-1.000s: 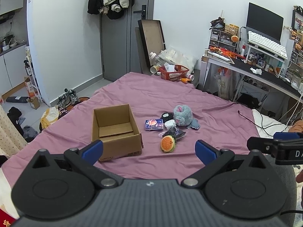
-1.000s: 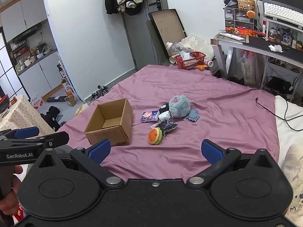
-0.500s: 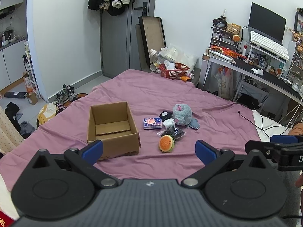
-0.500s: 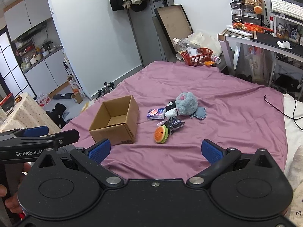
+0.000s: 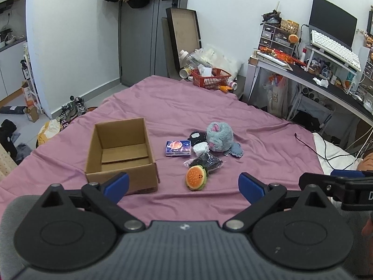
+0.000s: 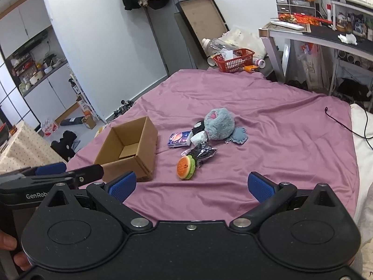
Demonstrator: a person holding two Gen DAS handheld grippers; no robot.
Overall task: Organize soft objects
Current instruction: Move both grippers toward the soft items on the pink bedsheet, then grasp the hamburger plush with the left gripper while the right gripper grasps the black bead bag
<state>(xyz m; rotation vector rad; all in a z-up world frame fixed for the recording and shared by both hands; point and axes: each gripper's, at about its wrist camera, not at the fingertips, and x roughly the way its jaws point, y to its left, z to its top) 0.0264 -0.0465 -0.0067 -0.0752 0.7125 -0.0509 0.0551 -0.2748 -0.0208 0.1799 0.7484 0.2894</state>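
An open, empty cardboard box [image 5: 121, 154] [image 6: 130, 149] sits on the purple bedsheet [image 5: 268, 158]. To its right lie a burger plush [image 5: 196, 177] [image 6: 185, 167], a black item in clear wrap [image 5: 205, 162], a blue tissue pack [image 5: 178, 148], a small white bundle [image 5: 201, 148] and a grey-blue furry plush [image 5: 219, 136] [image 6: 220, 123]. My left gripper [image 5: 184, 186] is open and empty, short of the box and burger. My right gripper [image 6: 191, 186] is open and empty, just short of the burger.
A red basket [image 5: 211, 78] and bottles stand past the bed's far edge. A desk [image 5: 326, 81] with a keyboard and monitor is at the right. A black cable [image 5: 312, 147] lies on the sheet at the right. Shoes and clutter lie on the floor at left.
Both grippers have moved forward toward the box and the soft items, which now look closer. Both stay open.
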